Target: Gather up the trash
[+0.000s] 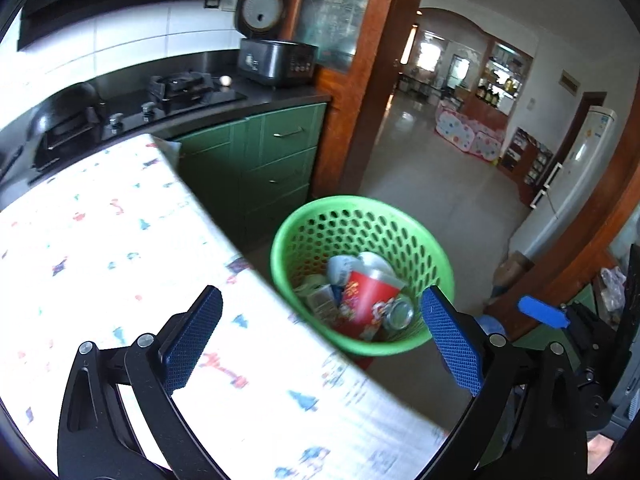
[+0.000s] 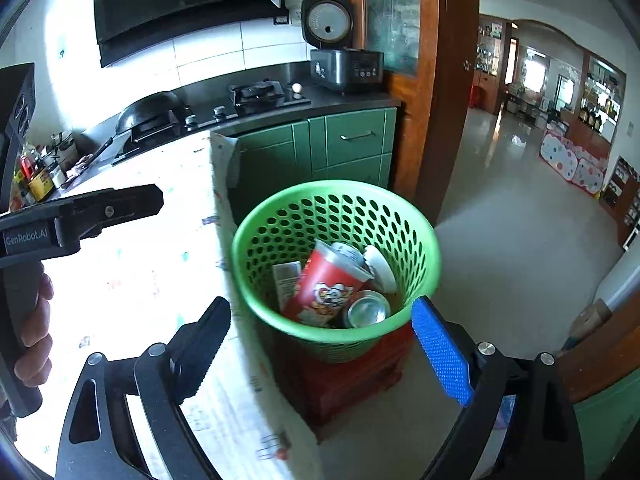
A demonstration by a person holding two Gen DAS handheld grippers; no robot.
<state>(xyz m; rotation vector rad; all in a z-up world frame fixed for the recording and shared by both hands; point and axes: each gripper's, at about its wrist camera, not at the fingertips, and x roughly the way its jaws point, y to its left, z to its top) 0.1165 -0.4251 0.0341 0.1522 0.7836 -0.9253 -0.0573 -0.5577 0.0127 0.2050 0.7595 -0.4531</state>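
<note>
A green perforated basket (image 1: 400,216) (image 2: 280,220) stands beside the table's edge on a red stool (image 2: 352,384). It holds a red snack tube (image 1: 368,300) (image 2: 324,284), a silver can (image 1: 400,314) (image 2: 366,310), a white cup (image 2: 380,266) and a small carton (image 2: 286,280). My left gripper (image 1: 320,294) hangs open over the table's edge, in front of the basket, with nothing between its blue pads. My right gripper (image 2: 320,304) is open too, just short of the basket's near rim, and holds nothing.
A table with a white patterned cloth (image 1: 120,260) (image 2: 152,280) fills the left. Behind it are a black hob (image 1: 180,92), a wok (image 2: 152,112), a rice cooker (image 1: 276,60) and green cabinets (image 2: 340,148). A doorway opens onto a tiled floor (image 2: 520,240).
</note>
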